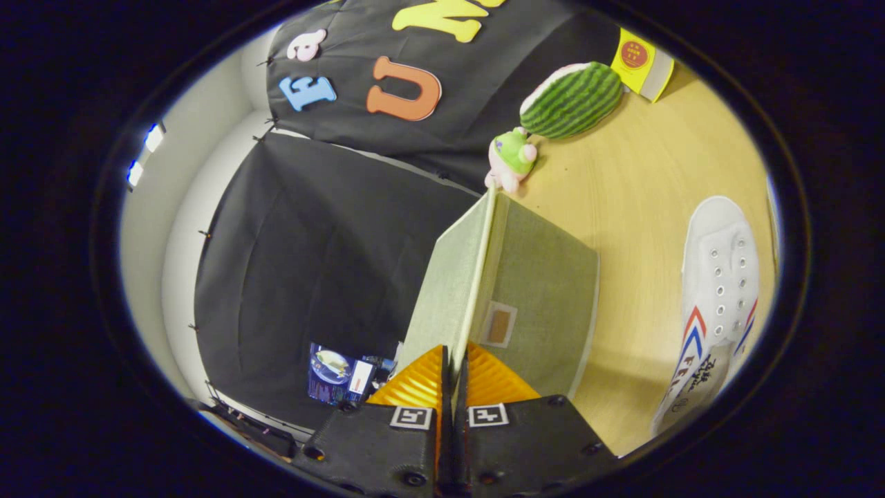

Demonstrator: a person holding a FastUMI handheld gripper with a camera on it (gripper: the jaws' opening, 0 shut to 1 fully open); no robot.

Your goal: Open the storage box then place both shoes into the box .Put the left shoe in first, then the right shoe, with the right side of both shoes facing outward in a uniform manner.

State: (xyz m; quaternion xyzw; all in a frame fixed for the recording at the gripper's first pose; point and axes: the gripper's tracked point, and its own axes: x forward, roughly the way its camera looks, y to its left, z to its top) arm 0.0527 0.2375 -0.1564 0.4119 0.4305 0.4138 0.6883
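Currently the gripper (452, 373) sits at lower centre of the frame, its orange fingers (415, 384) nearly together and pinching the thin pale edge of the lid (442, 290), which runs up from between them toward the middle of the picture. Grey-green storage box (546, 304) just ahead of the fingers, a small brown patch (499, 325) on its near face. Whole scene tilted. White shoe (719, 297) with red and blue stripes lies at right on the wooden table (643, 173), apart from the box. Upper centre-right: watermelon plush (572, 99), small green-and-pink toy (511, 158) touching the box's far corner, yellow box (643, 62) beyond.
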